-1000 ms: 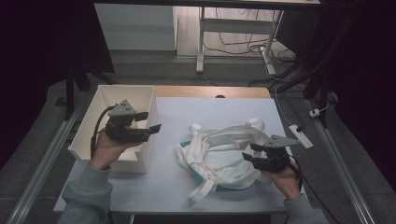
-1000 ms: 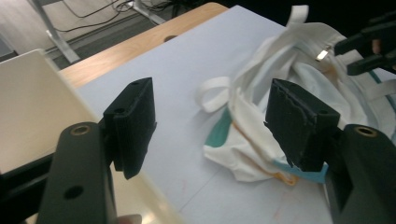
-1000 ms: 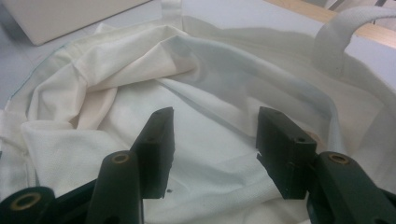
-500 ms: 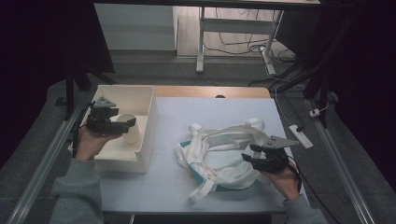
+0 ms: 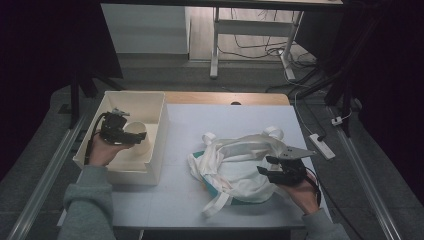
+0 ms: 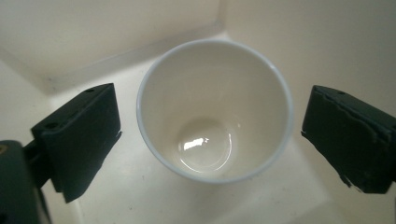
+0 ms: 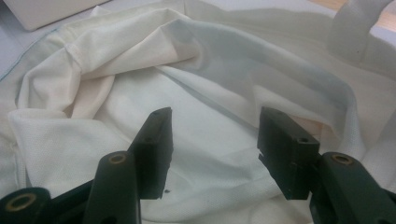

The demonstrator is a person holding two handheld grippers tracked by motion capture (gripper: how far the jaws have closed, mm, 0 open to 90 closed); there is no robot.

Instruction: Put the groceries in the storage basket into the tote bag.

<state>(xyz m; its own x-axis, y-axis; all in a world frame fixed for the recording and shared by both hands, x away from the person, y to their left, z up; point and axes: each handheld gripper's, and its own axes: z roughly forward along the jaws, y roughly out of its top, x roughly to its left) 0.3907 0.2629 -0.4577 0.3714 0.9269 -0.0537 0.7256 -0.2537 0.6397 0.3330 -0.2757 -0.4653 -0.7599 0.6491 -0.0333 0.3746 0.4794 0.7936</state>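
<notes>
Hands come first, nearest to me at the bottom of the high view, each holding a hand-held gripper over a pale counter point(image 5: 180, 200). My left hand-held gripper point(image 5: 131, 136) reaches into a white open-topped bin point(image 5: 159, 131) at the counter's left edge. In the left gripper view its two black jaws stand wide apart, one on either side of a white cup point(image 6: 215, 109). The cup stands upright on the bin's floor with its mouth facing the camera, glossy inside. Neither jaw touches the cup; pale gaps show on both sides.

My right hand-held gripper point(image 5: 272, 167) rests at the right side of the counter, over a crumpled white cloth bag point(image 5: 235, 160). In the right gripper view its jaws are parted with nothing between them but the fabric lying below; I cannot tell whether they touch it. The bag's folds gape open just ahead of the jaws, and a loop handle point(image 7: 355, 28) lies beyond.

Farther off, past the counter's wooden back edge, table legs point(image 5: 216, 45) and cables point(image 5: 260, 47) sit on the floor.
</notes>
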